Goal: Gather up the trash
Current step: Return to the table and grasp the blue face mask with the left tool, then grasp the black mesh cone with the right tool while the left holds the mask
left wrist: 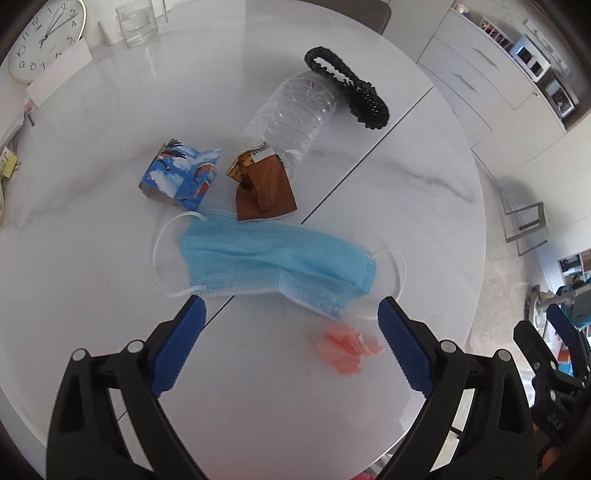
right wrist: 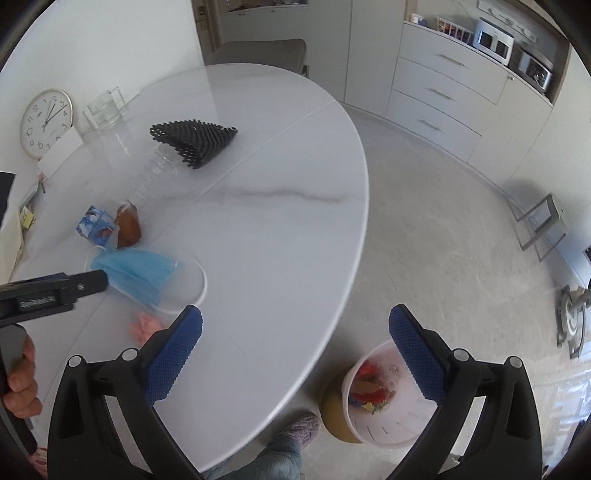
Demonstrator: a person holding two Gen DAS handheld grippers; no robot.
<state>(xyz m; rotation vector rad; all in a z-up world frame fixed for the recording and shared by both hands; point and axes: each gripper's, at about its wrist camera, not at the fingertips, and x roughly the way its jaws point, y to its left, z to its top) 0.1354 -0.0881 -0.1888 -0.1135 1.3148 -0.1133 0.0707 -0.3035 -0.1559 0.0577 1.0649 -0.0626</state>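
On the white round table (left wrist: 388, 192) lie a blue face mask (left wrist: 273, 262), a crumpled pink paper scrap (left wrist: 347, 349), a brown wrapper (left wrist: 264, 186), a blue printed carton scrap (left wrist: 181, 171) and a clear plastic bottle (left wrist: 291, 110) on its side. My left gripper (left wrist: 291, 314) is open and empty, just in front of the mask, with the pink scrap between its fingers. My right gripper (right wrist: 295, 325) is open and empty, over the table's near edge. A white bin (right wrist: 384, 398) holding trash stands on the floor below it. The mask (right wrist: 136, 273) and left gripper also show in the right wrist view.
A black spiky mat (left wrist: 351, 88) lies beyond the bottle. A clock (left wrist: 44, 37), a glass jar (left wrist: 138, 22) and papers sit at the table's far left. White drawers (right wrist: 436, 92) line the wall. My slippered foot (right wrist: 295, 432) is by the bin.
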